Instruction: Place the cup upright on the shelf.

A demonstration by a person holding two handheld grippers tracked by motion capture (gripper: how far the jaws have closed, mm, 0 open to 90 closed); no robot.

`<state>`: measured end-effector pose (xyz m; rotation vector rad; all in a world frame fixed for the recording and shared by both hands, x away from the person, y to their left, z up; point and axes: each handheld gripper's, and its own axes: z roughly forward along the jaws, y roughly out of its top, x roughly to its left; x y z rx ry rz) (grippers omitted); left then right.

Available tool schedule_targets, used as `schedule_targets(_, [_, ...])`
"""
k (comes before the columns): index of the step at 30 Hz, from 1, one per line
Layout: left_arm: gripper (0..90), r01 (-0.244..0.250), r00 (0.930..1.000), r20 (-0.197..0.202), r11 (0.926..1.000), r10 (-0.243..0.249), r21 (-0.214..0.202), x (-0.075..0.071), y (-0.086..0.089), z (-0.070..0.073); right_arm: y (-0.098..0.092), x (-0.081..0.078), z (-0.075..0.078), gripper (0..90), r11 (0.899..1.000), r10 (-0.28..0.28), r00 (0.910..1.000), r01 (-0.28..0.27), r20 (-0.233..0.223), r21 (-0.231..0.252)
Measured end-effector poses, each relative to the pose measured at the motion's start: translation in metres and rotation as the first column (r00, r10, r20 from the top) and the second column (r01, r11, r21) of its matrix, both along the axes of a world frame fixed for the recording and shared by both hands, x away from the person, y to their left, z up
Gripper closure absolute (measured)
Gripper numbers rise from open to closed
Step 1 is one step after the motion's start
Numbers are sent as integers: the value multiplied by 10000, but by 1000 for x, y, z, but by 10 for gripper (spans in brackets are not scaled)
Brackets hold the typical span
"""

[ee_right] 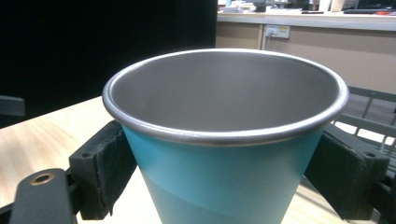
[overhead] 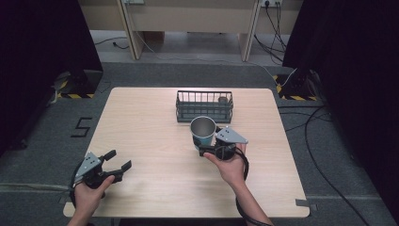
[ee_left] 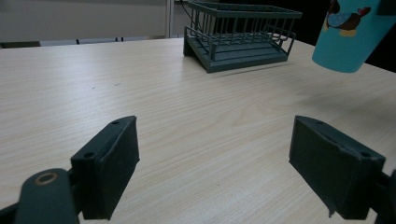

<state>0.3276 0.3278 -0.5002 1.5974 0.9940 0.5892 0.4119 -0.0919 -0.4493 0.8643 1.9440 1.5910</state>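
The wood table (overhead: pixel 155 141) stands on grey carpet, w/ a dark wire basket (overhead: pixel 204 106) at its far middle. The right tool (overhead: pixel 207 147) pinches a blue cup (overhead: pixel 203 130) by its sides, upright, lifted just in front of the basket. The left tool (overhead: pixel 117 160) is spread, empty, well apart from the basket. Step in hand: carry. I think the next move calls for raising the cup over the basket rim, then lowering it inside.

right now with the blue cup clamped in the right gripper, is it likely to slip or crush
The blue cup has a rolled metal rim, so it is probably rigid and unlikely to crush. Its walls taper downward between the right gripper pads, so it seems more likely to wedge than drop. The smooth surface might still twist.
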Motion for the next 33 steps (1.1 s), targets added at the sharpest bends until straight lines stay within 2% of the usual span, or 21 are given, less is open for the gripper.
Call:
schedule_targets(8, [153,-4,10000,-3,10000,4,-13,0,0,0,-5,11,5,156,9992,-366,9993,364,73,193])
schedule_targets(25, [153,-14,10000,16,10000,14,-39,-1,1,0,-3,31,18,156,9974,-640,9974,628,340,362])
schedule_targets(33, [154,-7,10000,5,10000,7,-26,-1,1,0,-3,40,25,156,9957,-783,9964,765,327,524])
